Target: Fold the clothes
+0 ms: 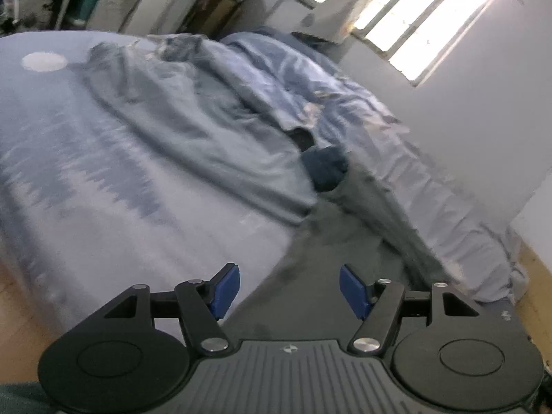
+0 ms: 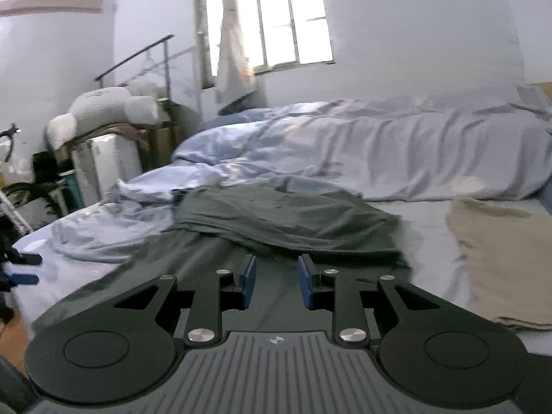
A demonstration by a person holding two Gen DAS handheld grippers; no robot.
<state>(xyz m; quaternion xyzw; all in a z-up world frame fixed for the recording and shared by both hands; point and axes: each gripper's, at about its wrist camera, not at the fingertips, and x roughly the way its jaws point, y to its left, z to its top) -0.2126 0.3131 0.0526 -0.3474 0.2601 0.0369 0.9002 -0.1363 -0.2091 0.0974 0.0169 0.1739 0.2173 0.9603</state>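
A dark grey garment point(image 2: 283, 217) lies crumpled on the bed, with one part stretched toward the near edge. My right gripper point(image 2: 277, 284) hovers low over that near part. Its blue pads stand a little apart and no cloth is pinched between them. In the left wrist view the same dark grey garment point(image 1: 345, 238) runs from under my left gripper point(image 1: 289, 289) up the bed. The left gripper is wide open with nothing between its pads. A pale grey-blue garment point(image 1: 193, 131) lies spread to the left of it.
A folded beige garment point(image 2: 503, 258) rests on the sheet at the right. A rumpled light blue duvet point(image 2: 379, 151) fills the far side of the bed. A small dark blue bundle point(image 1: 326, 169) sits by the duvet. Boxes and clutter point(image 2: 103, 158) stand left of the bed.
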